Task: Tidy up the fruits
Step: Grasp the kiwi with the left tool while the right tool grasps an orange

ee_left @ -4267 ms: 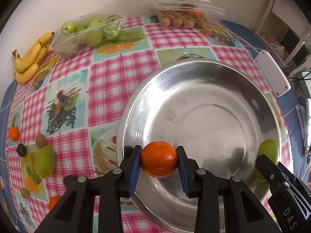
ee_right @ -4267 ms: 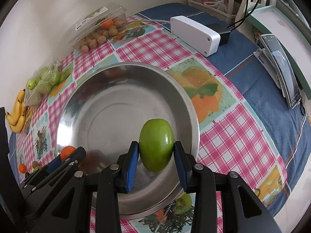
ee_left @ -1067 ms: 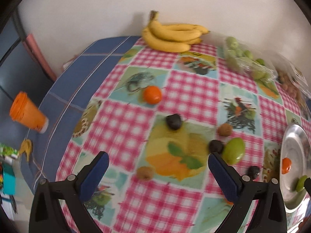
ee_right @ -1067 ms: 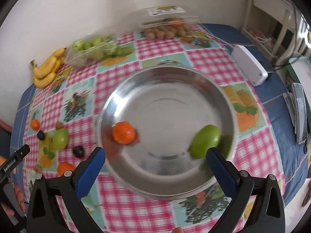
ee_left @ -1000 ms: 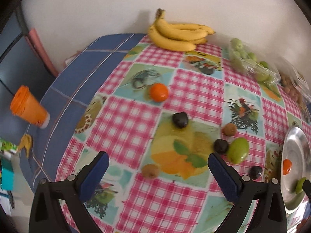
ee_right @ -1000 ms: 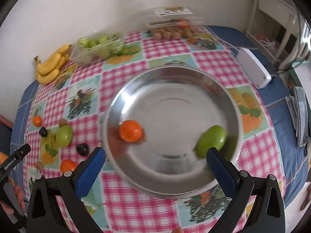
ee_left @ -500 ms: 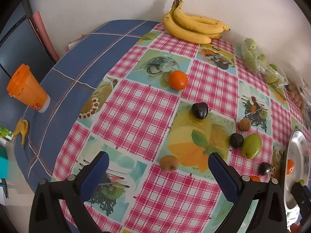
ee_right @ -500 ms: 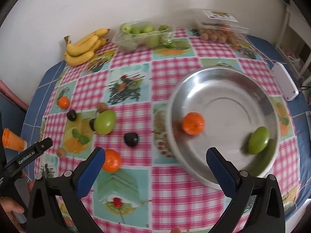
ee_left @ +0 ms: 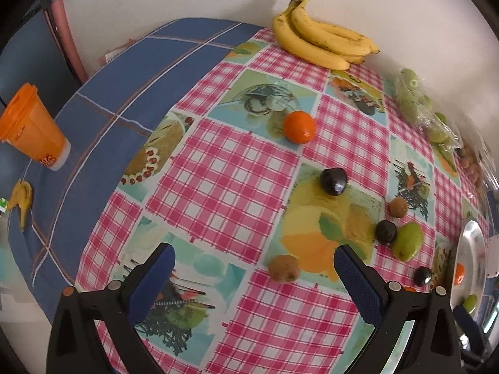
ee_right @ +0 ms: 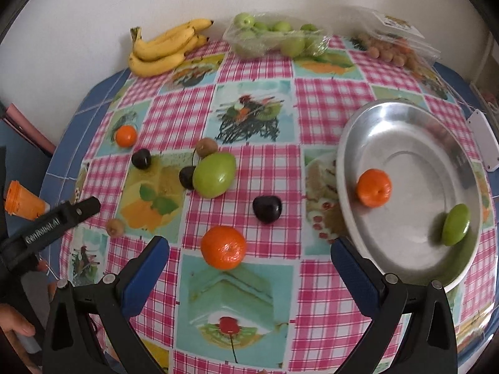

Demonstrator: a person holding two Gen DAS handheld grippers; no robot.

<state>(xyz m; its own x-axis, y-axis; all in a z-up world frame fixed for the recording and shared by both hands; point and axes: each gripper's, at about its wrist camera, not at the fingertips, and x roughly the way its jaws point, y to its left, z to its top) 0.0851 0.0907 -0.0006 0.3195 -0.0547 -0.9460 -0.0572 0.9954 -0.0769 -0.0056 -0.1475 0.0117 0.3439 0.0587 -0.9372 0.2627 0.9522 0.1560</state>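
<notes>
Both tools are held wide apart and empty above the desk. The left tool [ee_left: 254, 275] is aimed at the left half of the desk, with a small brown kiwi [ee_left: 284, 268] lying between its fingers. The right tool [ee_right: 249, 266] is aimed at the front middle, with an orange [ee_right: 223, 247] lying loose between its fingers.

The metal bowl [ee_right: 352, 143] is set near the right edge of the desk; an orange [ee_right: 374, 187] and a green fruit [ee_right: 456, 224] are already held in it. Scattered toward the left of the desk are a second green fruit [ee_right: 214, 174], three dark plums [ee_right: 267, 209] and a small orange [ee_right: 126, 135]. Along the back edge, bananas [ee_right: 165, 48] and a bag of green fruit [ee_right: 274, 39] are lined up against the wall.

Several risks are judged likely. The round fruit could be nudged and rolled toward the desk edge if a finger is brought down off-centre. The green fruit on the cloth is touching a plum, so the neighbour could be knocked when either is gripped. Fruit dropped into the smooth bowl from a height could bounce or slide out. With both tools close together, a collision could be caused.

"GenRobot.AI" is printed on the side of the left tool. Lettering on the orange cup [ee_left: 29, 132] at the far left is too small to be read.
</notes>
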